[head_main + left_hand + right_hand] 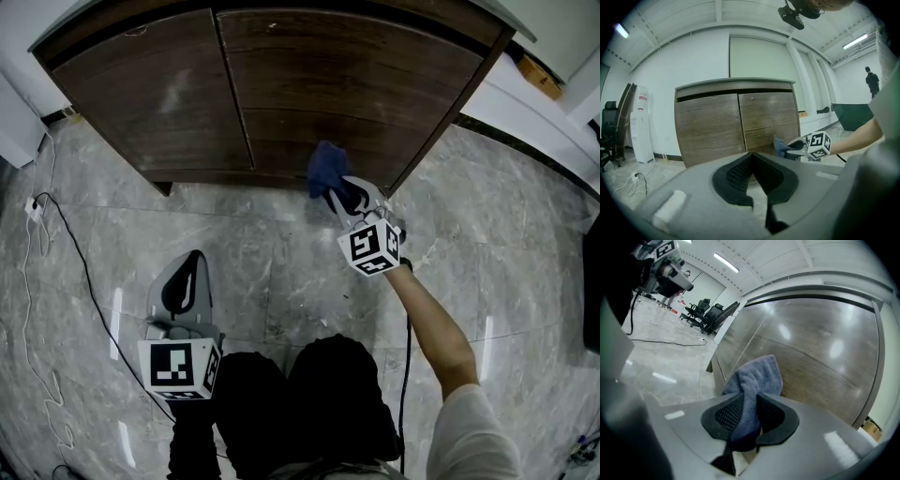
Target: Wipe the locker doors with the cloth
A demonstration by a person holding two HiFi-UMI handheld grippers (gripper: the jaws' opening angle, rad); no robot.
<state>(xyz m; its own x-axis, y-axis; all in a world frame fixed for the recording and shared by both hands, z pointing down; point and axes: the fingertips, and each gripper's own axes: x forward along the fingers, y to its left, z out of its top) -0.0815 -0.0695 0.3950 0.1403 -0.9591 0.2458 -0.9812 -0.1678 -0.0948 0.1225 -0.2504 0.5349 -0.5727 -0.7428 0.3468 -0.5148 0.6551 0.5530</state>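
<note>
A brown wooden locker stands ahead with a left door (159, 94) and a right door (366, 84). My right gripper (339, 192) is shut on a blue cloth (324, 169), which bunches out past the fingertips against the lower part of the right door, near its bottom edge. In the right gripper view the cloth (757, 376) runs down between the black pads, with the door (820, 352) right behind it. My left gripper (190, 272) hangs low over the floor by the person's legs, away from the locker, its jaws shut on nothing. From the left gripper view both doors (736, 124) and the cloth (780, 146) show.
The floor is grey marble tile (281, 253). A thin cable (80, 258) runs from a plug block (35, 208) at the left. Another black cable (405, 375) trails under the right arm. A water dispenser (641, 124) and office chair (609, 129) stand left of the locker.
</note>
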